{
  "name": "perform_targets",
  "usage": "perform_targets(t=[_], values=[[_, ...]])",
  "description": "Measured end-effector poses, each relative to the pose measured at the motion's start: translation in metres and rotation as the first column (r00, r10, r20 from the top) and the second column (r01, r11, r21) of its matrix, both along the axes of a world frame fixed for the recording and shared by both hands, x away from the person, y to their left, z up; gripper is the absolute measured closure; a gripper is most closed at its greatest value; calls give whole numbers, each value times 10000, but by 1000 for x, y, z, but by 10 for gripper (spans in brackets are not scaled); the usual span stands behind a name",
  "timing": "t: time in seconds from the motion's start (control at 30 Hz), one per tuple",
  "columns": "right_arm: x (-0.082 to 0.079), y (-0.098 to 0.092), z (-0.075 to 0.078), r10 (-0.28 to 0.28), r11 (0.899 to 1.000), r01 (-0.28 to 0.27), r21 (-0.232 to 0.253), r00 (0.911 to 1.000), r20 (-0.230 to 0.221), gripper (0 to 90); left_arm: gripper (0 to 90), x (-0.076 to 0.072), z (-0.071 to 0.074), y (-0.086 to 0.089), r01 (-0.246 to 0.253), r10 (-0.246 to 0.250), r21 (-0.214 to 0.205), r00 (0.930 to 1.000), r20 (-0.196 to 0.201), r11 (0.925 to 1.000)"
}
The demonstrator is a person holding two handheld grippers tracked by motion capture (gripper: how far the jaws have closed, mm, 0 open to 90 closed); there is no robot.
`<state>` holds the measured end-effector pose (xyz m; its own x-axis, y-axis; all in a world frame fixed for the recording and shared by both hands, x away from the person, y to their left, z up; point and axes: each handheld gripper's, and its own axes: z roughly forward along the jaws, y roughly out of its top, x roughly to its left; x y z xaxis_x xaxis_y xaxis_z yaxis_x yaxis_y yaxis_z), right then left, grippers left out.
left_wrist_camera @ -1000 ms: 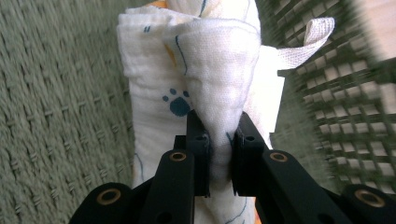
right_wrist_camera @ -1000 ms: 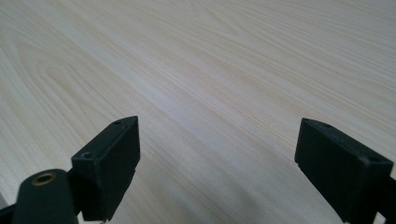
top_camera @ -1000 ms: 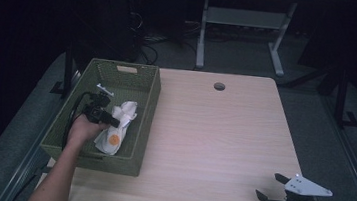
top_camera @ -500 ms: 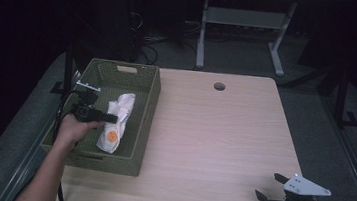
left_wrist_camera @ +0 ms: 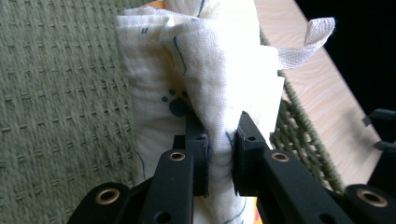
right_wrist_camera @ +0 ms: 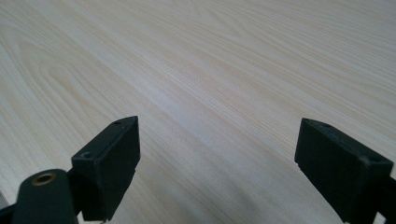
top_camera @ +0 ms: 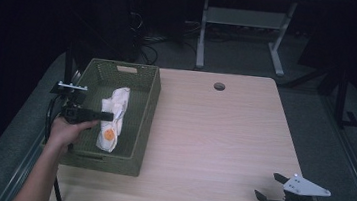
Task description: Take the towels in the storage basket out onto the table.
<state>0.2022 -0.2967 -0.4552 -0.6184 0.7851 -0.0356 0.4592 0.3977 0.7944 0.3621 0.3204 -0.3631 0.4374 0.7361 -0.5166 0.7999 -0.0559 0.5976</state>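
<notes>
A white cloth [top_camera: 113, 118] with a blue paw print and an orange spot lies in the green woven basket [top_camera: 139, 126] at the table's left. My left gripper [top_camera: 106, 116] reaches in from the basket's left side and is shut on a fold of the cloth [left_wrist_camera: 205, 74], pinched between its pads. In the left gripper view the cloth rises above the jaws, with a white loop [left_wrist_camera: 313, 37] at its top. My right gripper [top_camera: 268, 187] rests at the table's front right corner, jaws wide apart over bare wood [right_wrist_camera: 224, 84], holding nothing.
The wooden table [top_camera: 223, 135] has a round cable hole [top_camera: 219, 86] near its far edge. Dark floor, cables and a desk frame [top_camera: 244, 32] lie beyond the table. A dark drop runs along the table's left and right sides.
My left hand has drawn back toward the basket's left side and lifted a little, and the cloth has been pulled longer and higher with it. The right gripper has not moved.
</notes>
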Motion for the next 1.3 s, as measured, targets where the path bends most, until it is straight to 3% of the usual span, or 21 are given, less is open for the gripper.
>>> perform_targets(t=[0.2, 0.37, 0.57, 0.73, 0.8, 1.13, 1.3], values=[[0, 2, 0, 72, 10000, -72, -15, 10000, -20, 139, 793, -5, 5, 2, 99, -65, -1153, 9995, 300, 9933], [0, 1, 0, 95, 9999, -95, -55, 10000, 16, 139, 794, -6, 7, 1, 295, -238, -1480, 9989, 406, 9885], [0, 2, 0, 142, 9998, -143, -107, 9999, -62, 139, 794, -6, 10, 4, 540, -440, -2266, 9978, 490, 9725], [0, 2, 0, 117, 9999, -118, -98, 9999, -62, 138, 794, -7, 14, 2, 719, -570, -2498, 9962, 662, 9656], [0, 2, 0, 120, 9999, -121, -102, 9999, -25, 139, 794, -8, 16, 0, 899, -722, -2709, 9946, 746, 9584], [0, 2, 0, 101, 9999, -101, -63, 9999, -17, 139, 794, -11, 30, -3, 1146, -859, -3006, 9905, 1070, 9468], [0, 2, 1, 135, 9999, -135, -76, 9999, 16, 139, 795, -10, 35, -9, 1237, -984, -2855, 9900, 1014, 9504]])
